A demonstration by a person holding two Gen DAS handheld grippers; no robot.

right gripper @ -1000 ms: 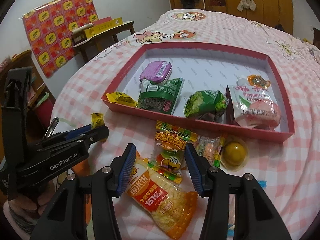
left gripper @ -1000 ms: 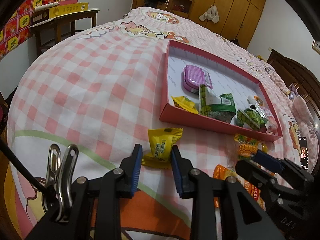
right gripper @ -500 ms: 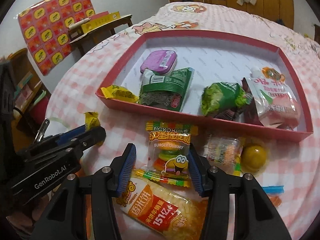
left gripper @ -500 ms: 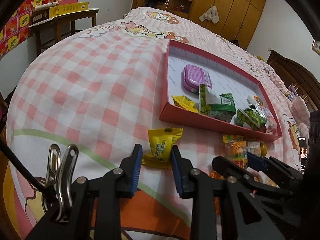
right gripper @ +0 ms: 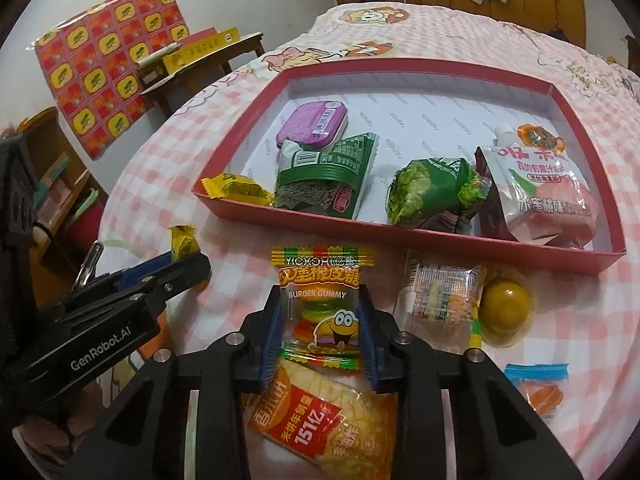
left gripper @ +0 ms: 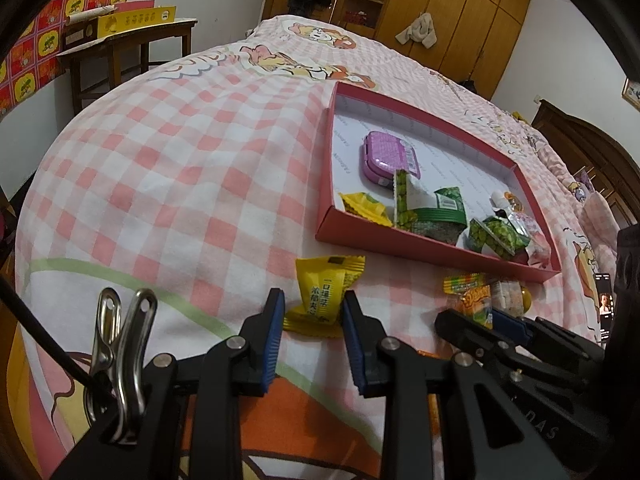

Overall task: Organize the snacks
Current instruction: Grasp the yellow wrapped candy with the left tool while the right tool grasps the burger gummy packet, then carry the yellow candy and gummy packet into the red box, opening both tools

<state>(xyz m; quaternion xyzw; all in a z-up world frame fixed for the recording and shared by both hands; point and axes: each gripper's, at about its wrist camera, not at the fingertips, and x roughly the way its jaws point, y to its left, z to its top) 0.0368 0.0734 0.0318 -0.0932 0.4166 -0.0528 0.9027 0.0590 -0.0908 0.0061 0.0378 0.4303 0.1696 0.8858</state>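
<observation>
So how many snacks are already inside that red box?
5 in the red cardboard box: purple tin, yellow candy, green seaweed packet, green crumpled packet, peach drink pouch. Smaller ones may hide underneath.

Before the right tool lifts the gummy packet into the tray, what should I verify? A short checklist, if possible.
1. Right tool's jaws have just been closing, burger gummy packet between them: ok.
2. Packet free of rice cracker pack underneath: cannot tell.
3. Free floor in red tray: ok.
4. Left tool aside from the path: ok.
5. Left tool shut on yellow candy: ok.
</observation>
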